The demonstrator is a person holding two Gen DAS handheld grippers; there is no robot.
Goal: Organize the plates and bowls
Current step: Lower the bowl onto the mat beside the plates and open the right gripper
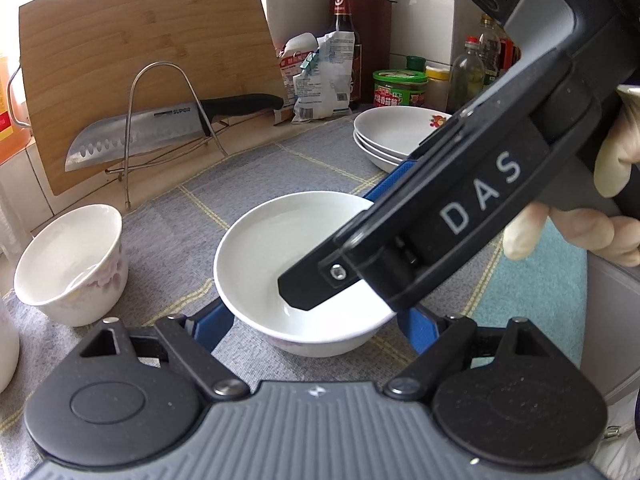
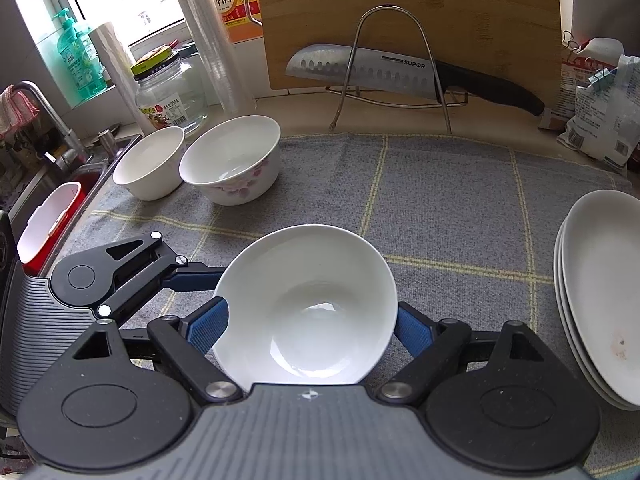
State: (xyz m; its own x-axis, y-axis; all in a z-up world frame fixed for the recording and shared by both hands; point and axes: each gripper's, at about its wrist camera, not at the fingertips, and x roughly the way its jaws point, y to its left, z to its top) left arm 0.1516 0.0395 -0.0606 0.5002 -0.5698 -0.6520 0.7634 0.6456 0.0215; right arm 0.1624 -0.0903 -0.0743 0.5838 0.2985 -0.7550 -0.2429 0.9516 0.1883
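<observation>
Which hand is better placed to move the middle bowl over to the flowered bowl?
Left, probably. The flowered bowl stands on the left gripper side, and its jaws flank the middle bowl. The right gripper flanks it too, but would have to reach across the left one.

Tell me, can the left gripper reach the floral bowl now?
Probably not yet: the left gripper looks clamped on the middle bowl, as does the right gripper, crossing above it. Only bare cloth lies before the floral bowl, so after letting go the way looks free.
</observation>
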